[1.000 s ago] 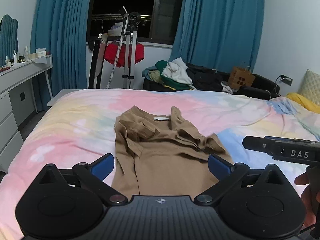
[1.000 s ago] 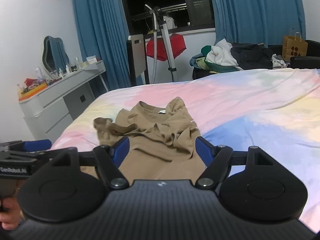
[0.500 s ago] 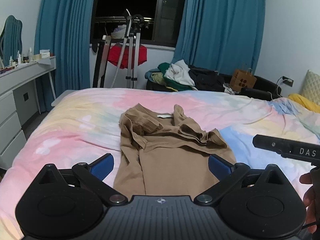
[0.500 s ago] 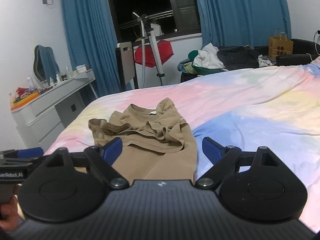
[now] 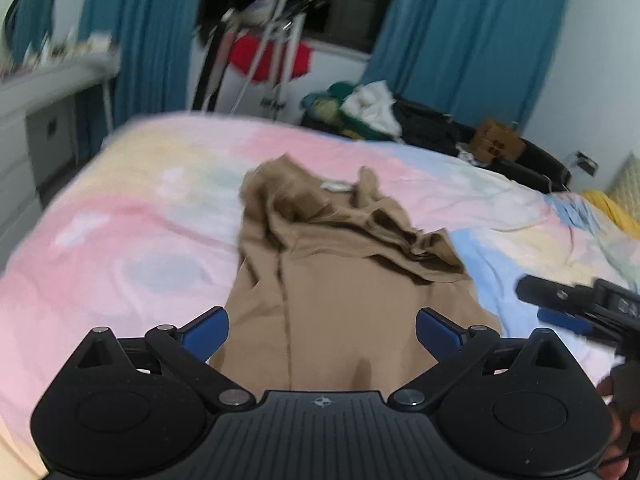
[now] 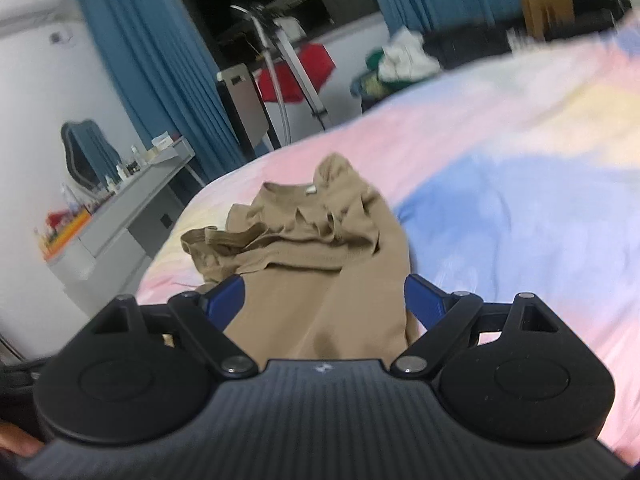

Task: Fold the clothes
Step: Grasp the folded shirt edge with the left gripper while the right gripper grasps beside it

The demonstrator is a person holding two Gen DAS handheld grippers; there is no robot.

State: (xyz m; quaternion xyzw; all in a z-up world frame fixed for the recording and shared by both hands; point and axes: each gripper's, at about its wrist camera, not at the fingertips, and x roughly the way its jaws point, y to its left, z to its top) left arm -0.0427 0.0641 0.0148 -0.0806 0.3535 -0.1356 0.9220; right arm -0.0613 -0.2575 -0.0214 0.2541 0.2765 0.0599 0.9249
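A tan T-shirt (image 5: 340,280) lies on the pastel bedspread (image 5: 120,248), its sleeves folded in and bunched across the upper part, collar at the far end. My left gripper (image 5: 322,330) is open and empty above the shirt's near hem. My right gripper (image 6: 324,300) is open and empty above the same near end of the shirt (image 6: 320,264); it also shows at the right of the left wrist view (image 5: 580,308). Neither gripper holds cloth.
A heap of clothes (image 5: 368,112) lies on a dark sofa beyond the bed. A garment steamer stand with a red cloth (image 5: 272,56) is at the window. A white dresser (image 6: 120,224) stands left of the bed. A yellow pillow (image 5: 612,208) lies far right.
Both grippers have tilted down and moved in lower over the shirt's near end. The views are blurred by motion. The shirt itself has not moved.
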